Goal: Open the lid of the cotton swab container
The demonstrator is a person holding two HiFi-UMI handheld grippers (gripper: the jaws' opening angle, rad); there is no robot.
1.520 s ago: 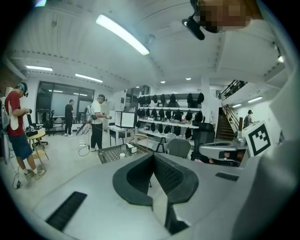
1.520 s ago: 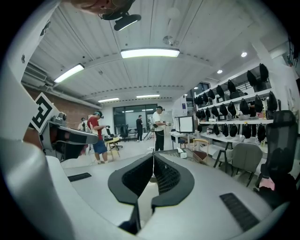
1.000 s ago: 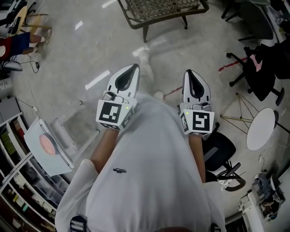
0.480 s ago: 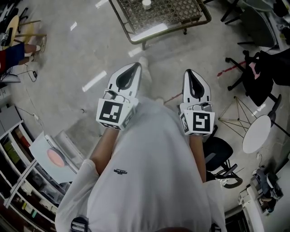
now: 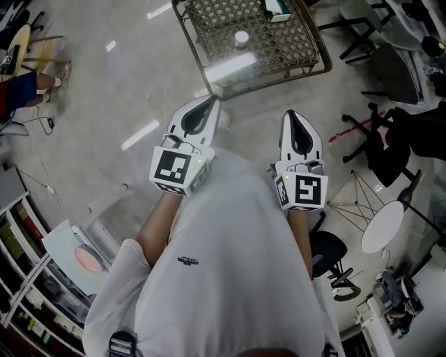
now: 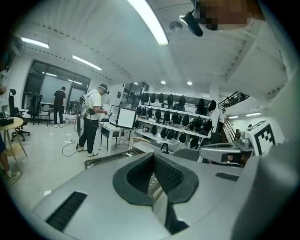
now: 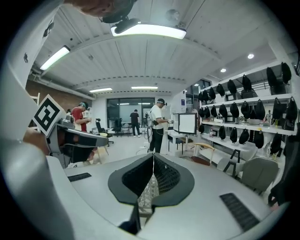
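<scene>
A low table with a woven mesh top [image 5: 279, 49] stands on the floor ahead of me. On it sits a small round white container [image 5: 241, 38], too small to make out its lid. My left gripper [image 5: 203, 109] and right gripper [image 5: 295, 120] are held side by side in front of my white shirt, well short of the table. Both are shut with nothing between the jaws. In the left gripper view the left gripper [image 6: 153, 156] points out into the room, and in the right gripper view the right gripper [image 7: 153, 157] does the same.
A teal and white box [image 5: 277, 7] lies at the mesh table's far edge. Black office chairs [image 5: 390, 139] and a round white table [image 5: 381, 226] stand to the right. Shelves and a white device with a pink disc [image 5: 87, 258] are at the left. A person [image 6: 93, 119] stands further off.
The mesh table has come further into the head view, and the white container on it now shows. Both grippers have stayed shut before my chest.
</scene>
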